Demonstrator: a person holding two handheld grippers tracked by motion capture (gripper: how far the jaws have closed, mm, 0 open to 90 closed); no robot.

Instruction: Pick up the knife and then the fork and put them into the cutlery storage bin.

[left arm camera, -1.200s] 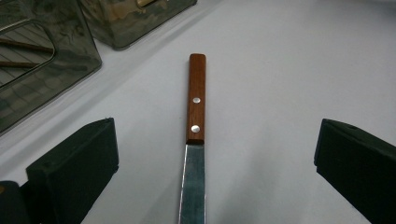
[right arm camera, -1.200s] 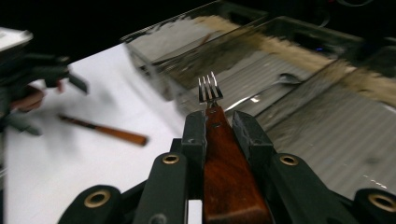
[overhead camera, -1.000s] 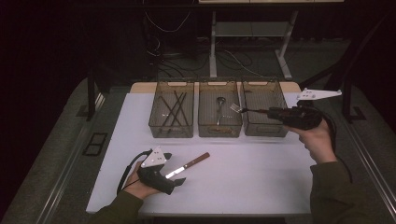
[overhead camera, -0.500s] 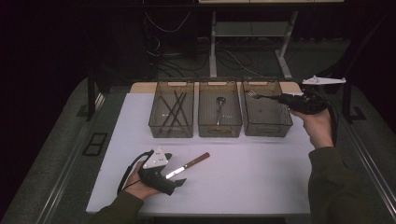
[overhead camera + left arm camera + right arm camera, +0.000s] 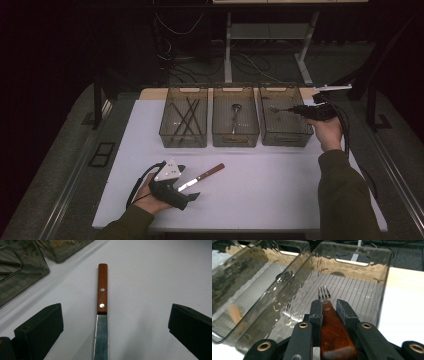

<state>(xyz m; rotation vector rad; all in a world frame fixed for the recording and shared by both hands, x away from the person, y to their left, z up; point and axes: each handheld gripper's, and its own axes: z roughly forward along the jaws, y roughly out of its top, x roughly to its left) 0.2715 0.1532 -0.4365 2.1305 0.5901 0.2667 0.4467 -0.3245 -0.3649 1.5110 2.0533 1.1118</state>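
A knife with a wooden handle (image 5: 102,290) and steel blade lies flat on the white table; in the high view the knife (image 5: 204,176) is at the front left. My left gripper (image 5: 116,312) stands open with one jaw on each side of the blade, neither touching it; the high view shows the left gripper (image 5: 187,189) at the blade end. My right gripper (image 5: 329,306) is shut on the wooden handle of a fork (image 5: 324,293), whose tines hang over the right-hand clear bin (image 5: 372,257). From above, the right gripper (image 5: 305,111) holds the fork (image 5: 280,108) over that bin (image 5: 285,140).
Three clear bins stand in a row at the back of the table. The left bin (image 5: 170,137) holds several dark sticks, the middle bin (image 5: 220,140) a spoon (image 5: 236,110). Table edges drop to a dark floor; a desk frame stands behind.
My right gripper has carried the fork rightward from the gap between the middle and right bins to above the right bin, then sunk a little. The left gripper and knife have not moved.
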